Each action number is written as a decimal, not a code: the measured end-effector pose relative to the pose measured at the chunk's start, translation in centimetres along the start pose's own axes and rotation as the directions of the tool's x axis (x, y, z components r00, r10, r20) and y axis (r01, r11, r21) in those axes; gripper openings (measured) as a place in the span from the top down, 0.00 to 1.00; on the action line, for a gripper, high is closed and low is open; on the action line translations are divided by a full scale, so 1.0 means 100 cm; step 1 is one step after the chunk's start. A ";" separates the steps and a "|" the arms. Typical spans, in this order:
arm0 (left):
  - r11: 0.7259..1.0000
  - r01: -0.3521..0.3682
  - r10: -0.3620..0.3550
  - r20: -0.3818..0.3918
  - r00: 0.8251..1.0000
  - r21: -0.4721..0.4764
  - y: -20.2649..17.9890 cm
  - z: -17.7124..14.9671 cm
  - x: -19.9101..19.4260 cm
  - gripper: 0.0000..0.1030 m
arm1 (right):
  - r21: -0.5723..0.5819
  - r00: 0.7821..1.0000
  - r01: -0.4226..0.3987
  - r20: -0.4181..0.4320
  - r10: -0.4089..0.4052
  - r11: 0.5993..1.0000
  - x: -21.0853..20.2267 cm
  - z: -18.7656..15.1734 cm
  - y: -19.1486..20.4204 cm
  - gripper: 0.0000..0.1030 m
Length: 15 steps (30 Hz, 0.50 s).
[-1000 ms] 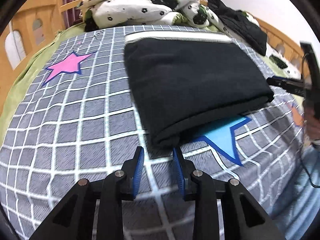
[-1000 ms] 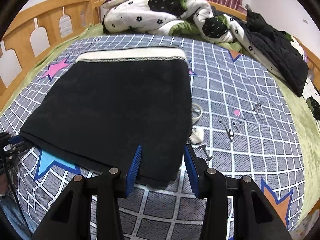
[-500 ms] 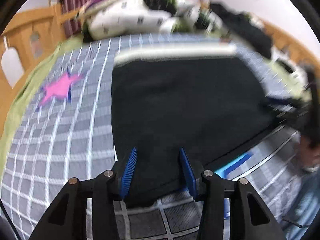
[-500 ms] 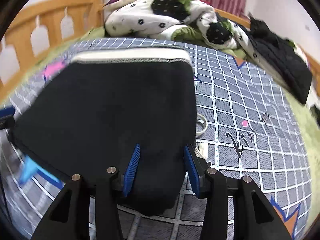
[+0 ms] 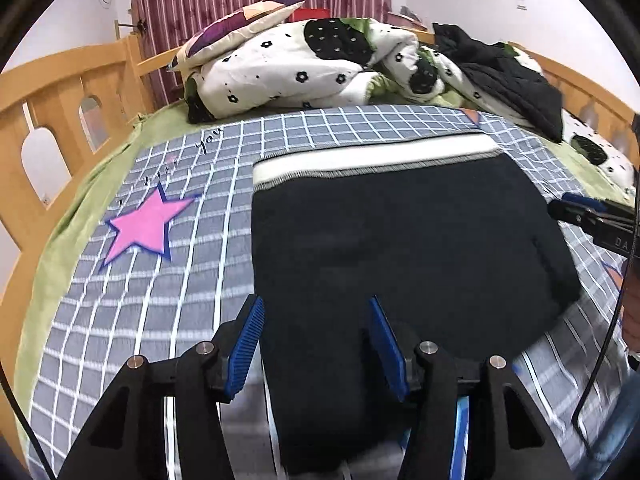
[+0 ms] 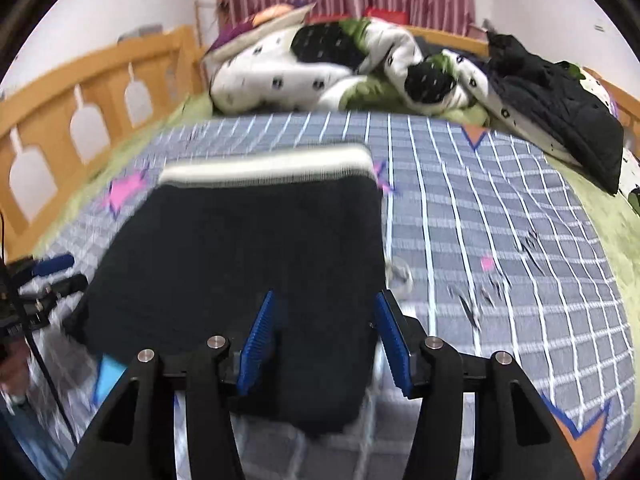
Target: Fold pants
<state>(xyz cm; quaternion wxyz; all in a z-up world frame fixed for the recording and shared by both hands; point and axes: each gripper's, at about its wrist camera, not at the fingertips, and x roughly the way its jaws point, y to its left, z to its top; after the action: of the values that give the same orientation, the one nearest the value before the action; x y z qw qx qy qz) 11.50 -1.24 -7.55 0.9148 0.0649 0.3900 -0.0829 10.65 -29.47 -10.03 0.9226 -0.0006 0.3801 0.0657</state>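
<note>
Black pants (image 5: 400,248) with a white waistband (image 5: 376,156) lie folded flat on the checked bedspread (image 5: 168,312). My left gripper (image 5: 316,340) is open, its blue pads straddling the near left corner of the pants. My right gripper (image 6: 328,340) is open over the near right corner of the pants (image 6: 256,256). Each gripper shows at the edge of the other's view: the right one in the left wrist view (image 5: 592,220), the left one in the right wrist view (image 6: 44,280).
A rumpled flower-print quilt (image 5: 304,64) and a pillow (image 5: 240,28) lie at the head of the bed. A black jacket (image 5: 512,76) lies at the far right. Wooden rails (image 5: 60,92) line the bed's sides. A pink star (image 5: 148,224) is printed left of the pants.
Both grippers have moved forward over the near edge of the pants, so the fabric now lies between their open jaws. The right wrist view is blurred by motion.
</note>
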 end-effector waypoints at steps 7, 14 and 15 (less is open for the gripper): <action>0.999 -0.046 0.046 -0.010 0.999 0.002 -0.006 0.054 0.050 0.49 | -0.031 0.986 0.146 0.082 -0.143 0.989 0.048 0.065 0.016 0.50; 0.995 -0.097 0.097 -0.023 0.995 0.015 -0.002 0.080 0.096 0.49 | 0.009 0.987 0.157 -0.038 -0.156 0.988 0.115 0.087 -0.007 0.53; 0.994 -0.104 0.104 -0.032 0.994 0.020 -0.002 0.081 0.103 0.49 | 0.027 0.990 0.133 -0.045 -0.131 0.991 0.120 0.085 -0.012 0.53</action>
<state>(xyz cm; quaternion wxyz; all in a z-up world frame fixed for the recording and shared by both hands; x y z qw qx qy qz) 24.18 -4.00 -9.45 0.9107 0.0949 0.4002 -0.0378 25.20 -28.82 -12.52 0.9164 -0.0132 0.4000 -0.0013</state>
